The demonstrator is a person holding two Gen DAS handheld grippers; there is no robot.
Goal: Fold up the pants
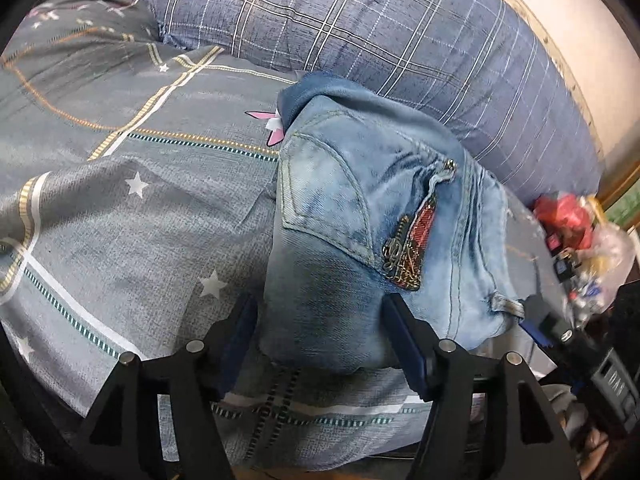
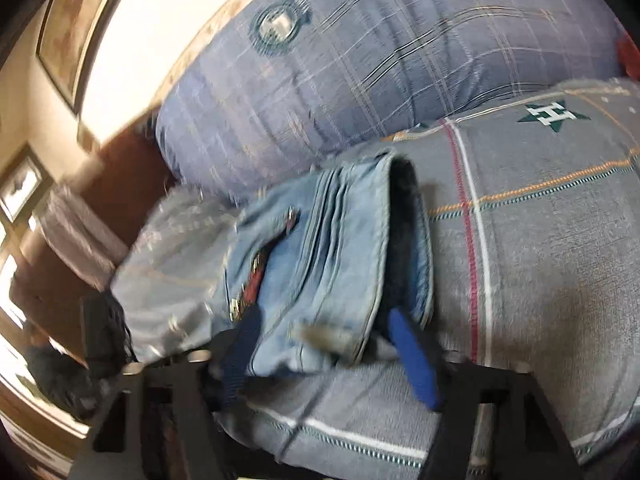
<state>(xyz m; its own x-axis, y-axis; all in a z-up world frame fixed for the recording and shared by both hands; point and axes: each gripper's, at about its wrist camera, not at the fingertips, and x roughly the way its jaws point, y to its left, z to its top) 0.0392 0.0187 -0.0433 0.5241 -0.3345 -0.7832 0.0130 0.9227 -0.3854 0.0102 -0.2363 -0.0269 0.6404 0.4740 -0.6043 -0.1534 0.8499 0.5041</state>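
Folded jeans [image 1: 360,224] at frame centre on bedspread [image 1: 120,216], below pillow [image 1: 400,40]. Left gripper [image 1: 320,316] open, straddling near edge, gripping nothing. Right gripper [image 2: 324,328] open around waistband end, blurred. Judgement: release done; withdraw straight back, avoid snagging layers.

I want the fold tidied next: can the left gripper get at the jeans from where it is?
Probably yes: the left gripper is open, the folded jeans' near edge lies between its fingers, nothing in between.

Folded jeans [image 1: 360,216] between open left tool [image 1: 320,320].
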